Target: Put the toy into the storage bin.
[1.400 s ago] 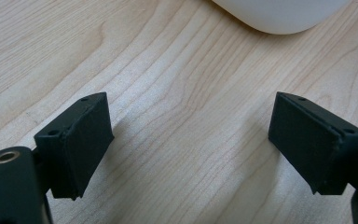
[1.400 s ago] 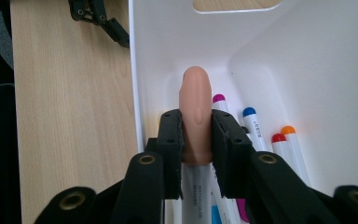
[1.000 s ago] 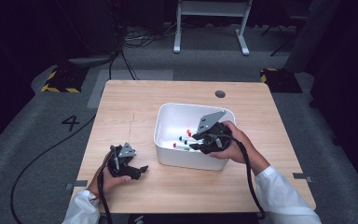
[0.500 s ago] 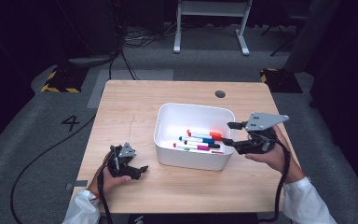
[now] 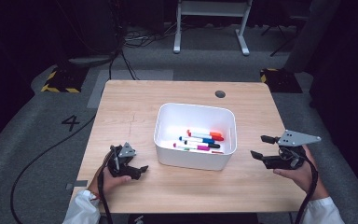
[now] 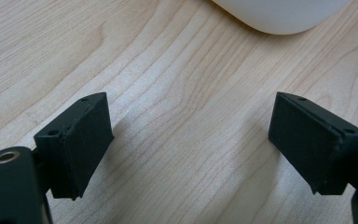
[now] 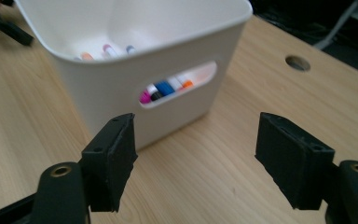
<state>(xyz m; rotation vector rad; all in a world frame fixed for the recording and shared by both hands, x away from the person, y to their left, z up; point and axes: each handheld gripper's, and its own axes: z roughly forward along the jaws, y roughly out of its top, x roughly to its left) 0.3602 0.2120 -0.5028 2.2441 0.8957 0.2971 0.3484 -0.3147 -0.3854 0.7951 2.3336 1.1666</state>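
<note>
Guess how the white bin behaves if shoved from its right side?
The white bin is probably light: thin plastic walls, just a few markers inside. On the smooth wooden table it likely slides, not tips, being low and wide. The markers may roll.

The tub (image 5: 196, 161) stands near the middle of the table (image 5: 135, 107), with what look like four markers (image 5: 200, 140) lying in it, the left gripper (image 5: 137, 171) on the table to its left, and the right gripper (image 5: 260, 147) just to its right.
</note>
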